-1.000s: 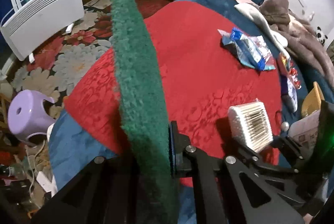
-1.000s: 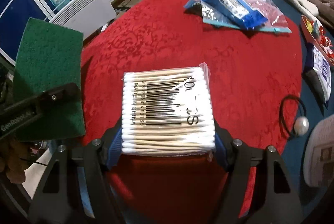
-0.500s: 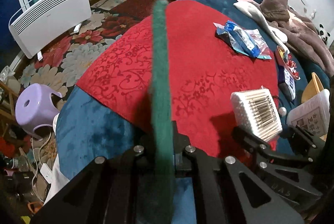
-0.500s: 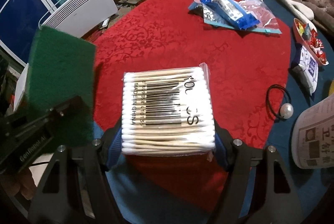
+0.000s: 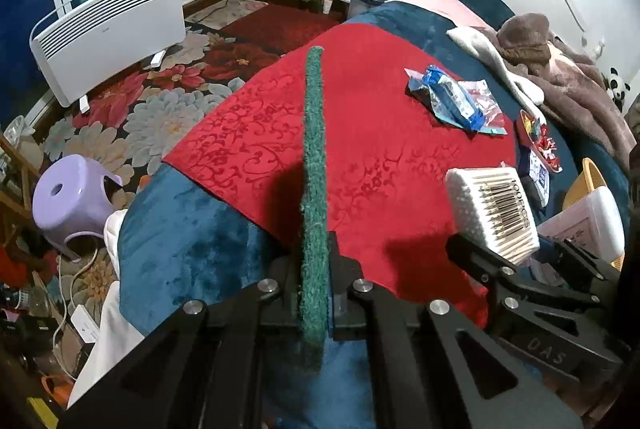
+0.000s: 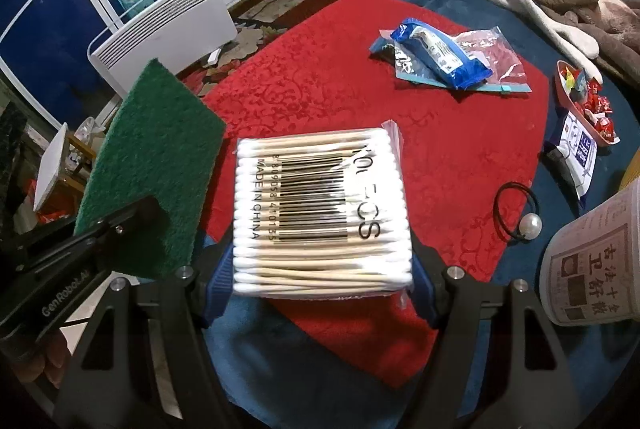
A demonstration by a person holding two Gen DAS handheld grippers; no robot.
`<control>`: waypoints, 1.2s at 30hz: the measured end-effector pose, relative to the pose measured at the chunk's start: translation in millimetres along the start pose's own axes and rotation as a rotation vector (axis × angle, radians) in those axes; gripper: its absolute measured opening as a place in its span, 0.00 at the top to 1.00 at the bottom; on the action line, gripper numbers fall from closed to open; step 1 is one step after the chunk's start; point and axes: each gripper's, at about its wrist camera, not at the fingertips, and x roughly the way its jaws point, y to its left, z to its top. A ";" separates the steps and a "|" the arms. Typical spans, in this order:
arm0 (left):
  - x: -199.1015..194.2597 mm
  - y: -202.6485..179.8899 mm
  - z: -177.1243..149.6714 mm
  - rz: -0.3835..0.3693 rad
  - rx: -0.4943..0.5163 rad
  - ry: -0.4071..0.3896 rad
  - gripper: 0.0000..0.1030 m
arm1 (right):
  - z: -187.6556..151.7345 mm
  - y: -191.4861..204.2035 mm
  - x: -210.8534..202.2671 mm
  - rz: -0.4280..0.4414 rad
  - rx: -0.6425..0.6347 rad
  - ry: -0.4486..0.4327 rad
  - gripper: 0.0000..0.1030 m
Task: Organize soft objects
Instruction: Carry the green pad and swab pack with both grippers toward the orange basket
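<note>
My left gripper (image 5: 314,269) is shut on a green scouring pad (image 5: 314,165), held edge-on and upright above the red cloth (image 5: 360,117); the pad shows flat in the right wrist view (image 6: 156,173). My right gripper (image 6: 322,269) is shut on a clear pack of cotton swabs (image 6: 320,209) with a barcode, held above the near edge of the red cloth (image 6: 460,149). The pack also shows in the left wrist view (image 5: 492,213), to the right of the pad.
Blue snack packets (image 6: 440,57) lie at the cloth's far side. A black hair tie with a pearl (image 6: 520,217), a red candy tray (image 6: 588,101) and a printed tub (image 6: 592,261) sit on the right. A white heater (image 5: 108,29) and a purple stool (image 5: 72,197) stand on the floor at left.
Both grippers have pulled back and up from the cloth with their loads. The green pad has turned from slanted to edge-on upright.
</note>
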 end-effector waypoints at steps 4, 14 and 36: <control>-6.4 -3.7 1.9 0.014 0.008 -0.008 0.96 | 2.1 -0.6 -6.7 0.009 0.001 -0.010 0.29; -29.7 -30.1 9.5 0.009 0.044 -0.046 0.96 | 7.7 -21.4 -38.9 0.006 0.014 -0.062 0.29; -63.8 -183.5 39.2 -0.208 0.219 -0.078 0.96 | 6.2 -143.8 -136.0 -0.103 0.192 -0.218 0.29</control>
